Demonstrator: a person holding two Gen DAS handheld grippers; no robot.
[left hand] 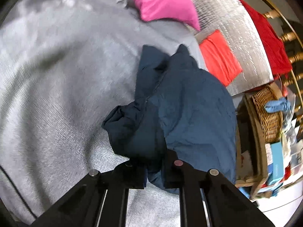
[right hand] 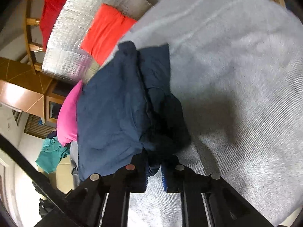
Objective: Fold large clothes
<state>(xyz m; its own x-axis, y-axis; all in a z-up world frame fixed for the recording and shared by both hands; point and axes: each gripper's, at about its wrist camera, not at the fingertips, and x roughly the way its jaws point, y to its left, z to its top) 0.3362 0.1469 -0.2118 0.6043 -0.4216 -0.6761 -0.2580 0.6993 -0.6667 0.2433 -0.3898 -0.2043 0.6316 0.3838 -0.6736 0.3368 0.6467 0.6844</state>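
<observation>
Navy garment [left hand: 181, 102] bunched and lifted over the grey cloth [left hand: 56, 75], at centre of both wrist views, long axis running from the bottom centre up toward the top of each frame, two pointed ends uppermost in the left view. Lower edge pinched in the left gripper [left hand: 154, 170] at bottom centre, jaws closed narrow on a wad of the navy fabric; likewise clamped in the right gripper [right hand: 154, 168], a fold squeezed between its jaws. Type of garment hard to make out: crumpled, partly in shadow, edges blurred. Pink cloth [left hand: 162, 1] at upper centre of the left view, cut off by the frame top. Folded orange-red cloth [left hand: 219, 56] on a silver quilted surface [left hand: 236, 28] at upper right; red cloth [left hand: 269, 43] draped further right. Wicker basket [left hand: 269, 113] at right edge, contents hidden, a light blue rag [left hand: 276, 106] over its rim. Teal cloth [right hand: 51, 155] at lower left of the right view.
</observation>
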